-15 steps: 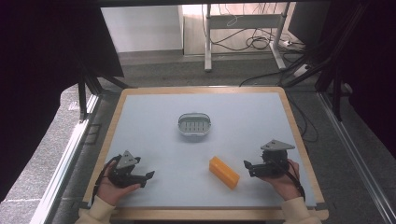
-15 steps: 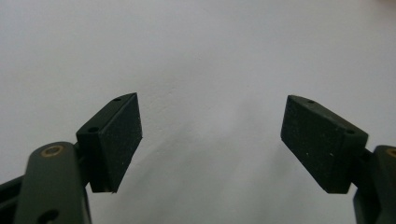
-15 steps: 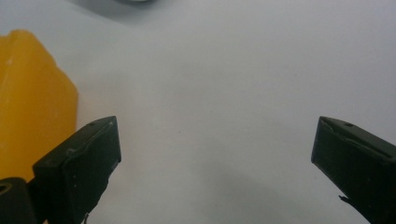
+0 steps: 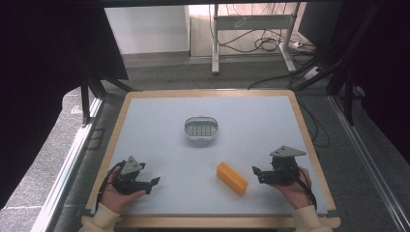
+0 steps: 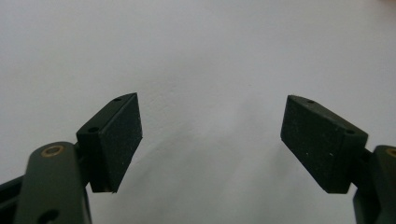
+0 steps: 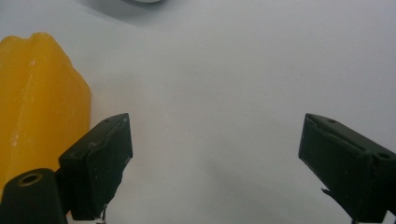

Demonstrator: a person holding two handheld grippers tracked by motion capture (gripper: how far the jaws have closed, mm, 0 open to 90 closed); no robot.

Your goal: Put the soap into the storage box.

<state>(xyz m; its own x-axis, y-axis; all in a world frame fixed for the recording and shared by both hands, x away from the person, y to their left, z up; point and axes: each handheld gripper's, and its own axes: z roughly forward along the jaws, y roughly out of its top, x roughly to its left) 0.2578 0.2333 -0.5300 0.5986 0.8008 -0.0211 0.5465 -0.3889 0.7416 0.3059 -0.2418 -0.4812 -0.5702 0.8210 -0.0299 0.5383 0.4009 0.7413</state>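
An orange-yellow block lies flat on the pale table, near the front and right of centre. It fills the left edge of the right gripper view as a yellow block, just beside the left jaw and outside the gap. My right gripper rests on the table to the block's right, open and empty. My left gripper sits at the front left, open, with bare table between its pads. A small oval grey dish with a slotted inside stands mid-table.
A wooden rim frames the table. Beyond the far edge are a grey floor, a metal stand and loose cables. Dark curtains hang at both sides.
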